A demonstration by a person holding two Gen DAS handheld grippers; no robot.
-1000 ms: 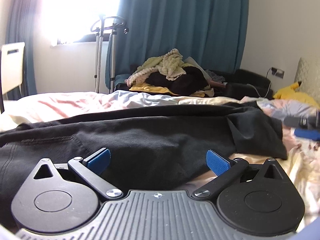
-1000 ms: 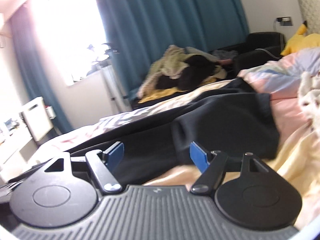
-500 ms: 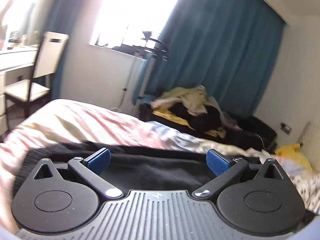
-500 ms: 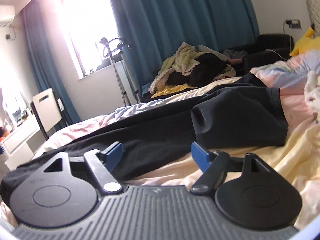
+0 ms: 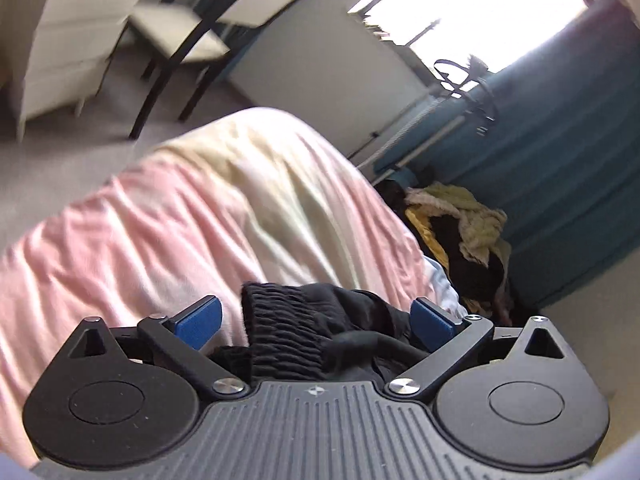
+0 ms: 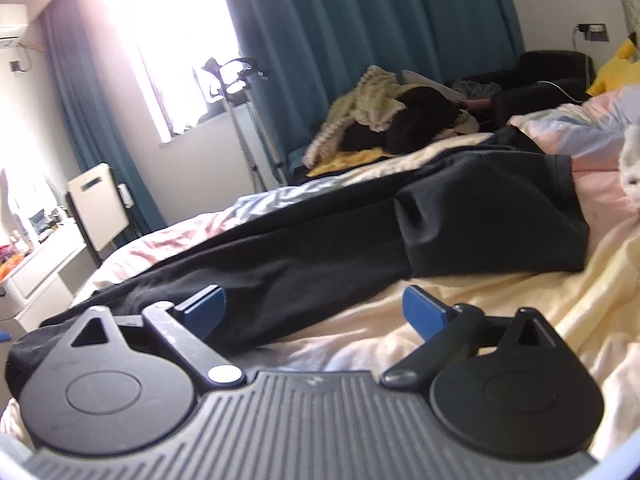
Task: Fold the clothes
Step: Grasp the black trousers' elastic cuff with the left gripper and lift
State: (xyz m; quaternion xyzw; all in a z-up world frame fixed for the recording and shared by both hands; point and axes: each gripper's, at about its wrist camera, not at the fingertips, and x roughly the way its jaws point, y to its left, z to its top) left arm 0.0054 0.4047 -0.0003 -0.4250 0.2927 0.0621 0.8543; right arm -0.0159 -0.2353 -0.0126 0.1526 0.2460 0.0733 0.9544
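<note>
The left gripper point(image 5: 316, 318) is spread wide around the black trousers' point(image 5: 288, 328) ribbed waistband at lower centre; the right gripper point(image 6: 314, 306), also released, hovers over the trousers point(image 6: 360, 248) on the bedsheet point(image 6: 500, 304).

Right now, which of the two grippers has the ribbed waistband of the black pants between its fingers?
The left gripper: the black pants bunch between its open fingers. The right gripper hovers open beside the leg.

Daylight is flooding through the window point(image 6: 180, 40), blowing it out white in both views. The chair point(image 5: 192, 28) is smearing with motion blur, and edges are bending fisheye-style.
</note>
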